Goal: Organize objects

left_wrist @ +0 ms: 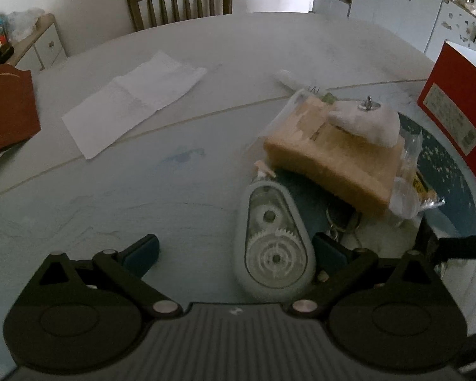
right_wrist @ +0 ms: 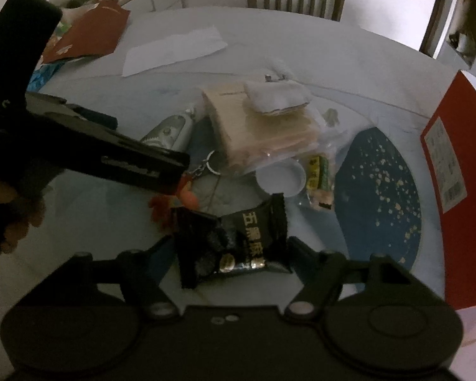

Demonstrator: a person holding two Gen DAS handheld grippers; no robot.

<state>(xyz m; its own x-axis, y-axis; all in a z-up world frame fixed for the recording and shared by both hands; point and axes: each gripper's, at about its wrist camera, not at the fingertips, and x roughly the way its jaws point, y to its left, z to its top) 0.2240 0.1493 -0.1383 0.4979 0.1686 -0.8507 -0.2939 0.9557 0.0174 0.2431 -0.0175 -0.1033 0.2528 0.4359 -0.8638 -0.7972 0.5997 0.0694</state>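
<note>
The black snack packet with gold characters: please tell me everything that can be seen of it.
The black snack packet is a small glossy foil-like pillow pack with crimped, serrated ends, gold characters and a round gold emblem. It looks crumpled and tilted, standing between the open fingers of the right hand-held gripper; whether the pads touch it is unclear.

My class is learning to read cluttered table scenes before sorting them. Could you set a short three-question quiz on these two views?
1. True or false: the folded white cloth lies on top of the tan block.
2. What sits between the fingers of the right hand-held gripper? A) a black snack packet B) a key ring C) a white dish
3. Which hand-held gripper has the grey correction-tape dispenser between its fingers?

Key: 1 true; 2 A; 3 the left hand-held gripper, which stands open.
</note>
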